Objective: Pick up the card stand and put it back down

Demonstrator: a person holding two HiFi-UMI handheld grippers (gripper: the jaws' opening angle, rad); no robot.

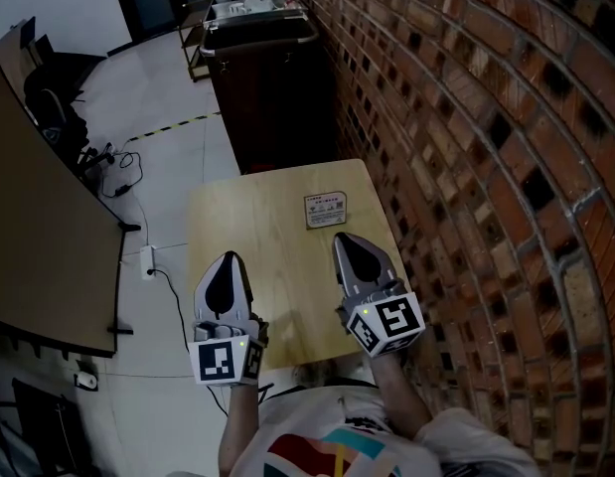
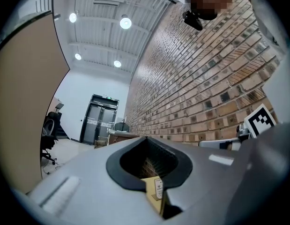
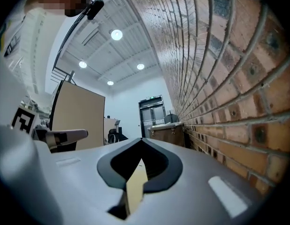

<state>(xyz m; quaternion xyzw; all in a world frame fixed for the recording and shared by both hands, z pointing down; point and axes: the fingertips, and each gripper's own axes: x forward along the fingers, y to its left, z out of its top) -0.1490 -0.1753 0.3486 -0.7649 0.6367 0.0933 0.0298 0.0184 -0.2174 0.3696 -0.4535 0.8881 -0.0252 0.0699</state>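
Ahead, card stand [image 1: 325,210] on table [image 1: 249,229] — left gripper [image 1: 228,259], right gripper [image 1: 343,238]: jaws together.

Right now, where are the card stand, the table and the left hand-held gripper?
Card stand [image 1: 325,210]: head view, middle of its printed face.
Table [image 1: 252,222]: head view, bare top to the left of the stand.
Left hand-held gripper [image 1: 228,258]: head view, between its fingertips.
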